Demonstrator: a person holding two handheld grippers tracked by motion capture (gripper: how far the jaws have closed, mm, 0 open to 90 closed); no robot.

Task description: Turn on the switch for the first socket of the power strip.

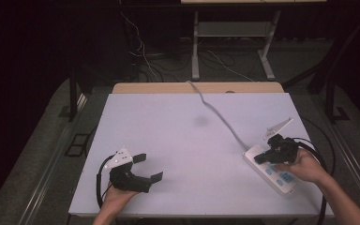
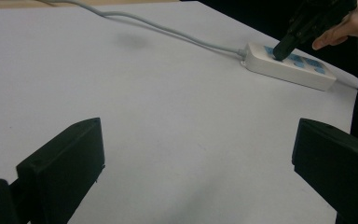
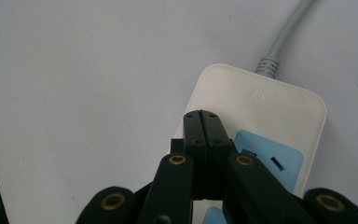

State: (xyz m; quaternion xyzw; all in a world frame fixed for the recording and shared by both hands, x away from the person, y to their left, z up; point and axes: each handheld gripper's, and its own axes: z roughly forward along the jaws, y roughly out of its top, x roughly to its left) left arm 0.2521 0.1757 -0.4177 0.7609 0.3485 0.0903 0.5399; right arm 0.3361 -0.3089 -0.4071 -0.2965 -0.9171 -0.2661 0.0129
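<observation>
The right gripper [image 1: 265, 158] has its two black jaws pressed flat together, with nothing between them, and their joined tip sits on the cable end of a white power strip [image 1: 281, 180] that lies at the right edge of the white table [image 1: 178, 140]. In the right gripper view the tip [image 3: 206, 126] is down at the strip's [image 3: 265, 100] left rim beside a blue socket panel [image 3: 279, 161] — whether it presses a switch there cannot be told, since the jaws cover that spot. The left gripper [image 1: 145, 168] rests well apart near the front left, jaws spread wide and empty.

The strip lies close to the table's right edge and nothing braces it. A push with any sideways lean could skid or pivot it toward that edge, and the grey cable [image 1: 215, 112] trailing off the far side could tug it askew. The narrow closed tip could also slip off the rim onto the table.
</observation>
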